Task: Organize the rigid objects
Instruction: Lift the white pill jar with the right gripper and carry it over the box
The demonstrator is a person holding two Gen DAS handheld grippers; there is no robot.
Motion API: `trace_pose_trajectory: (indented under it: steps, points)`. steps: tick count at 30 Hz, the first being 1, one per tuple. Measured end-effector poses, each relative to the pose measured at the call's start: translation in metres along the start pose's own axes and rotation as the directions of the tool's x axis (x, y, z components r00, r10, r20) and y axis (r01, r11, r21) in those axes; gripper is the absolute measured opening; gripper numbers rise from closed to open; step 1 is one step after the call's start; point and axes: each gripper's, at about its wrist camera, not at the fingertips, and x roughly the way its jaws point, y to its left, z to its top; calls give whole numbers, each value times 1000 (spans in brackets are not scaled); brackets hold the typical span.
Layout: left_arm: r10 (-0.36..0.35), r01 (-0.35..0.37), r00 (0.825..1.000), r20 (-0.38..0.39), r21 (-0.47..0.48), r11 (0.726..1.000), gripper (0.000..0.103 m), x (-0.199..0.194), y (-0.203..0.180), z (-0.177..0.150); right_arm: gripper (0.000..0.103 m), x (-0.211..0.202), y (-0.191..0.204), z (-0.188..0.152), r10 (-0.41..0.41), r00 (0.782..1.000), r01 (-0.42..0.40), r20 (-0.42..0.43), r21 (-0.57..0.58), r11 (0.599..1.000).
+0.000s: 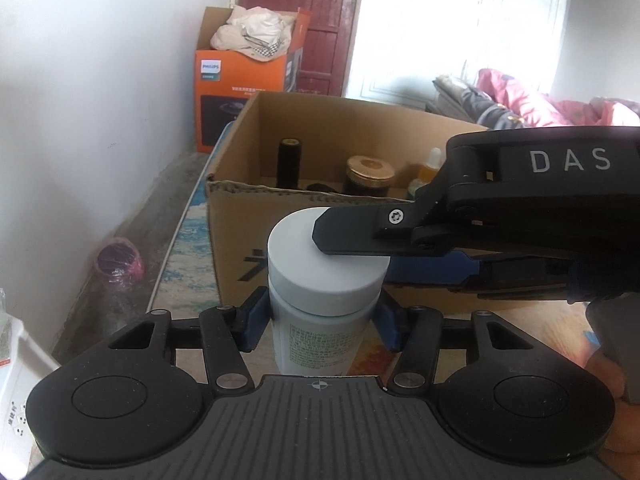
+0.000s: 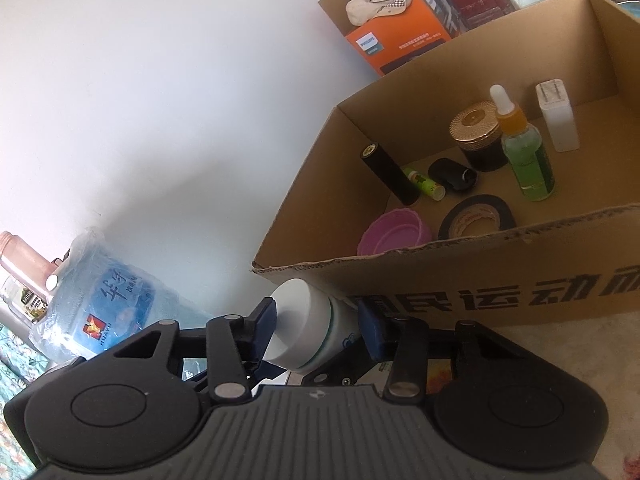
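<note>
I see the left gripper [image 1: 322, 322] pinching the white bottle [image 1: 320, 320] by its body, just under the cap, with one blue pad [image 1: 256, 320] against each side. The bottle stands upright in front of the cardboard box [image 1: 240, 216], close to its near wall, above the desk [image 1: 520, 332]. In the left wrist view the right gripper [image 1: 352, 240] comes in from the right, its black upper finger lying across the top of the bottle's white cap [image 1: 328, 264] and a blue pad showing behind the cap on the right. In the right wrist view the right gripper [image 2: 316, 328] has its pads on either side of the same white bottle [image 2: 316, 328]: one against the flat end of the cap, the other at the body side; it appears to be clamping it. Inside the cardboard box [image 2: 480, 280] I see a black cylinder [image 2: 390, 174], a small green tube [image 2: 424, 182], a black oval item [image 2: 452, 174], a gold-lidded jar [image 2: 478, 136], a green dropper bottle [image 2: 524, 148], a white block [image 2: 558, 116], a roll of black tape [image 2: 476, 216] and a pink lid [image 2: 394, 232], all resting on the box floor.
</note>
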Motion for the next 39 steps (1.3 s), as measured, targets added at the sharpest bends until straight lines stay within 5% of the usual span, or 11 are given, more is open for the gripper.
trace_pose_trajectory:
  steps: [15,39]
  points:
    - [-121,126,992,-41,141,982,54,2,-68,-10,49,-74,-31,-14,-123,986,123,113,7,992]
    - [-75,84,996,-51,219,972,53,20,-93,-15,55,-80,-42,-8,-131,985,134,112,-15,991]
